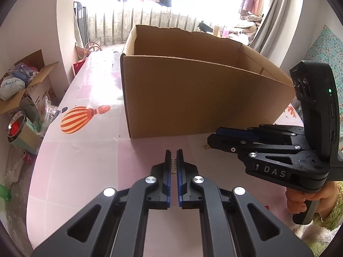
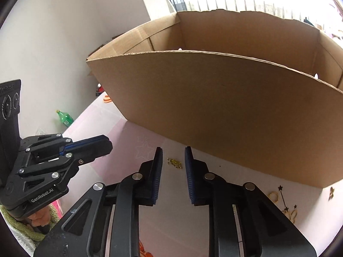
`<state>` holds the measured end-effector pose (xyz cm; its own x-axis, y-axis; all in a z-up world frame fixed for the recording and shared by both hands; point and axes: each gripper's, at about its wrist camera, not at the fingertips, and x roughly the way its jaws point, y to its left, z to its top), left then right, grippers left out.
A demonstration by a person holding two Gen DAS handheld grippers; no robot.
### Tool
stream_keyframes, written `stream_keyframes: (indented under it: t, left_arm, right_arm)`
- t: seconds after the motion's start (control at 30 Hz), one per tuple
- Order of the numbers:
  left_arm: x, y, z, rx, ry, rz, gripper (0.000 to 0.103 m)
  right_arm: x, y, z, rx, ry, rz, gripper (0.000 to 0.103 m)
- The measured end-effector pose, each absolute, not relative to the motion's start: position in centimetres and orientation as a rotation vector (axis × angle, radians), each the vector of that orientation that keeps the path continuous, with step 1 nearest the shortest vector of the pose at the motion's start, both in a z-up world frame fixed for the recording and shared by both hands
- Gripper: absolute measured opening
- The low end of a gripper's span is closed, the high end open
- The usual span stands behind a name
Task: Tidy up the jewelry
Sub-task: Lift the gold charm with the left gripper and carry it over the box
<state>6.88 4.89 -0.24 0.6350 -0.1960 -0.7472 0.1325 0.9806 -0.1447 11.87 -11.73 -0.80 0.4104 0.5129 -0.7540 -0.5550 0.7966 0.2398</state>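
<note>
A small gold chain lies on the pink tablecloth just in front of a big open cardboard box. My right gripper hovers over it, jaws apart, and the chain sits between the fingertips without the pads touching it. In the left wrist view the right gripper comes in from the right, with a bit of the gold chain showing under its tips. My left gripper is shut on a small silver toothed piece. It shows at the left edge of the right wrist view as the left gripper.
The cardboard box blocks the table beyond both grippers. Left of the table, on the floor, stand a carton of clutter, a metal bowl and a green bottle. A hand in a fuzzy green sleeve grips the right handle.
</note>
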Motion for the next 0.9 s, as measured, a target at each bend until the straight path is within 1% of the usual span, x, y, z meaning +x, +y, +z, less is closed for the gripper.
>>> stream_keyframes:
  t: [0.07, 0.2, 0.3, 0.53, 0.67, 0.8, 0.9]
  left_arm:
    - [6.8, 4.9, -0.3, -0.084, 0.862, -0.186, 0.004]
    - [6.7, 5.2, -0.5, -0.091, 0.862, -0.185, 0.004]
    - [6.7, 5.3, -0.4, -0.093, 0.857, -0.184, 0.004]
    - [6.1, 5.1, 0.0, -0.093, 0.839, -0.181, 0.004]
    - [5.8, 5.1, 0.0, -0.095, 0.836, -0.183, 0.004]
    - [5.4, 5.2, 0.7, -0.097, 0.816, -0.182, 0.004]
    - [5.0, 5.3, 2.2, -0.106, 0.781, -0.197, 0.004]
  right_arm:
    - [11.8, -11.3, -1.0, -0.081, 0.934, 0.672, 0.009]
    - [11.5, -10.4, -1.4, -0.129, 0.933, 0.664, 0.0]
    - [11.5, -10.8, -1.2, -0.111, 0.934, 0.654, 0.0]
    - [10.9, -13.9, 0.5, 0.043, 0.931, 0.66, 0.0]
    - [10.2, -14.2, 1.7, 0.036, 0.89, 0.661, 0.0]
    - [10.1, -14.7, 3.7, 0.074, 0.861, 0.675, 0.0]
    - [10.0, -15.3, 5.8, 0.107, 0.824, 0.695, 0.0]
